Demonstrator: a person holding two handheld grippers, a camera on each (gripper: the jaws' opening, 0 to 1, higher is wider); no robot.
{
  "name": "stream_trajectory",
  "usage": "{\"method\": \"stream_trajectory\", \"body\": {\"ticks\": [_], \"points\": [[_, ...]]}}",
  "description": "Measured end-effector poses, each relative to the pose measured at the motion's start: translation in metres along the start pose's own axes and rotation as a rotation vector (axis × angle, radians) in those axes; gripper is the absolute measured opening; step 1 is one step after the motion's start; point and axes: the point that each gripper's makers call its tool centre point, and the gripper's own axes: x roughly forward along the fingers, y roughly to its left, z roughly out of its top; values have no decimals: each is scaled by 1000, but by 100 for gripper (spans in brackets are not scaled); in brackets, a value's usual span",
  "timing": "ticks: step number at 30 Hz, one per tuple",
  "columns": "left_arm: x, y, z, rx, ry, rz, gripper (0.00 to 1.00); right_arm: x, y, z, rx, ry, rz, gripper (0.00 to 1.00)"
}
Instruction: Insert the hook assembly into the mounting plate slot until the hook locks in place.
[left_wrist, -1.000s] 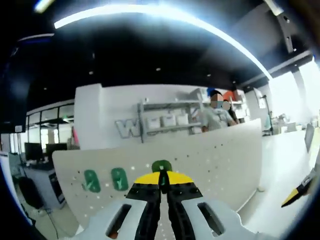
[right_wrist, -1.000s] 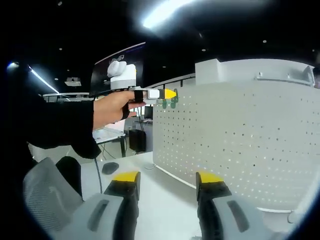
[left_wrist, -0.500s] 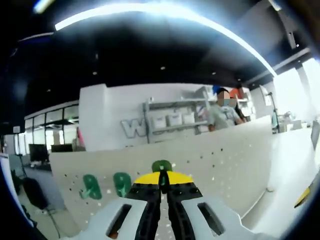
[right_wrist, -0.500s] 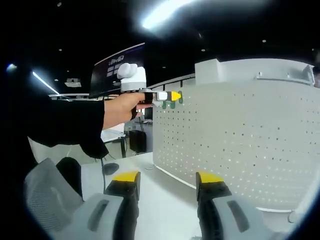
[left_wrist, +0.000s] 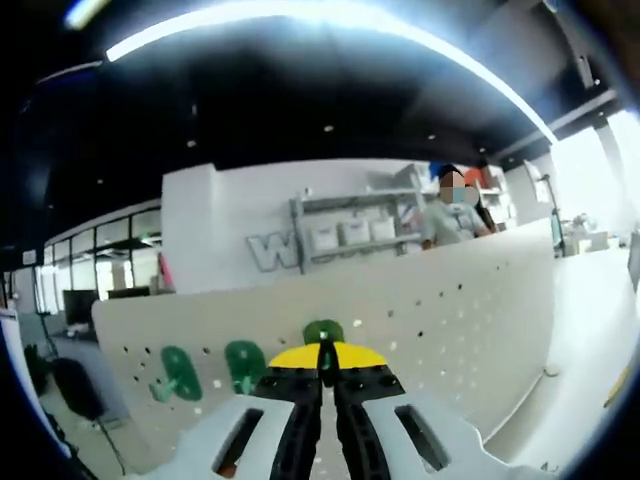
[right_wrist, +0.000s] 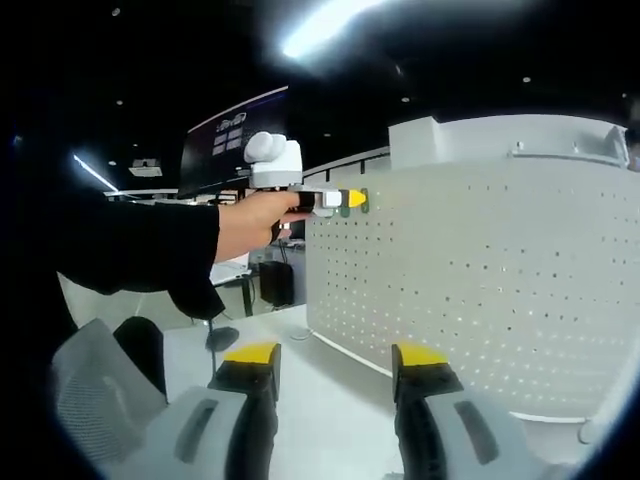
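A white perforated mounting board (left_wrist: 440, 330) stands upright on the table; the right gripper view shows it from the side (right_wrist: 480, 280). Two green hooks (left_wrist: 178, 372) (left_wrist: 243, 362) hang on it at the left. My left gripper (left_wrist: 325, 358) is shut on a third green hook (left_wrist: 323, 333), which is close to the board's face. In the right gripper view a hand (right_wrist: 262, 215) holds that left gripper (right_wrist: 345, 199) with the green hook (right_wrist: 359, 200) at the board's upper left edge. My right gripper (right_wrist: 335, 355) stays low in front of the board, open, with nothing between its jaws.
The board rests on a white table (right_wrist: 300, 400). A grey chair (right_wrist: 90, 370) is at the lower left. Behind the board are a person (left_wrist: 455, 210) and wall shelves (left_wrist: 350, 235). An office with desks lies to the left (left_wrist: 70, 310).
The left gripper with its green hook has moved nearer the board; in the right gripper view the hand has shifted right toward the board's edge. The right gripper has stayed still.
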Motion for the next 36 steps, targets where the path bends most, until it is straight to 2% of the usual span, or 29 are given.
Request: {"method": "stream_trajectory", "body": {"ticks": [36], "points": [[2,0,0,18,-2,30,2,2,3,-5,7,18,15,42]]}}
